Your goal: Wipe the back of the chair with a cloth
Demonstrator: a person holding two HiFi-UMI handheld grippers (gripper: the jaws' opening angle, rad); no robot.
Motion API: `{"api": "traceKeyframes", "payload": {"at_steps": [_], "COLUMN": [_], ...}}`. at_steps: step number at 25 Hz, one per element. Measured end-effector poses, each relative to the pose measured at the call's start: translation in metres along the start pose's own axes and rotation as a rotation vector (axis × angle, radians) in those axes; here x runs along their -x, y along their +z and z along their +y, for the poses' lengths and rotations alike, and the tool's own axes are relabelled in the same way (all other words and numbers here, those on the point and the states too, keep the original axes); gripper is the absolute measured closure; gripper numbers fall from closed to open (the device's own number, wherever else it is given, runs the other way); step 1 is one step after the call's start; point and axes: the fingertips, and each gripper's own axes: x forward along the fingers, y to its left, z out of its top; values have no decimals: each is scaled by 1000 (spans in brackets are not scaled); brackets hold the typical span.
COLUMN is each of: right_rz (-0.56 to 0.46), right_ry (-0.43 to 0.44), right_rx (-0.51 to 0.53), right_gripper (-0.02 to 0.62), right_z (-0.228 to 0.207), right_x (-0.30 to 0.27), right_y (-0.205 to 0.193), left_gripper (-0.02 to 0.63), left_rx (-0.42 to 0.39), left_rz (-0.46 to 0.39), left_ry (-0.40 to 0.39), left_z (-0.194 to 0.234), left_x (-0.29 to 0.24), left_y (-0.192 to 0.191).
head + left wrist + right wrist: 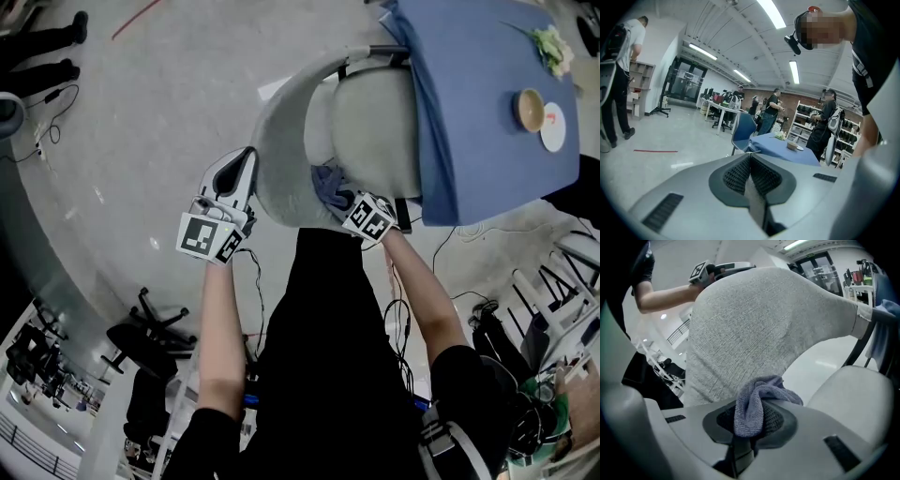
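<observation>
- Left gripper (244,167): arm outstretched, jaws pressed together with nothing between them.
- Right gripper (349,201): arm outstretched, jaws clamped on cloth (752,401).

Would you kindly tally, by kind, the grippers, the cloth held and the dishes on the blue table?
grippers: 2, the left gripper and the right gripper
cloth: 1
bowl: 1
plate: 1
total: 5
</observation>
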Motion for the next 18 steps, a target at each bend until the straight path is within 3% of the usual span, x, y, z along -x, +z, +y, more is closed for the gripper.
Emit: {"api": "traceKeyframes", "payload": {"at_steps": [10,18], "right_rz": [137,246], "right_ry": [160,170], "right_rx": [88,385], "right_gripper": [514,514], "right_z": [28,39], "right_x": [32,39], "right_y": [-24,-22], "left_gripper": [583,583], "left_rx": [10,11], "left_rz": [-1,1], "left_ry": [15,19], "left_z": [-1,-1], "left_x": [4,4], "left_y": [1,1]}}
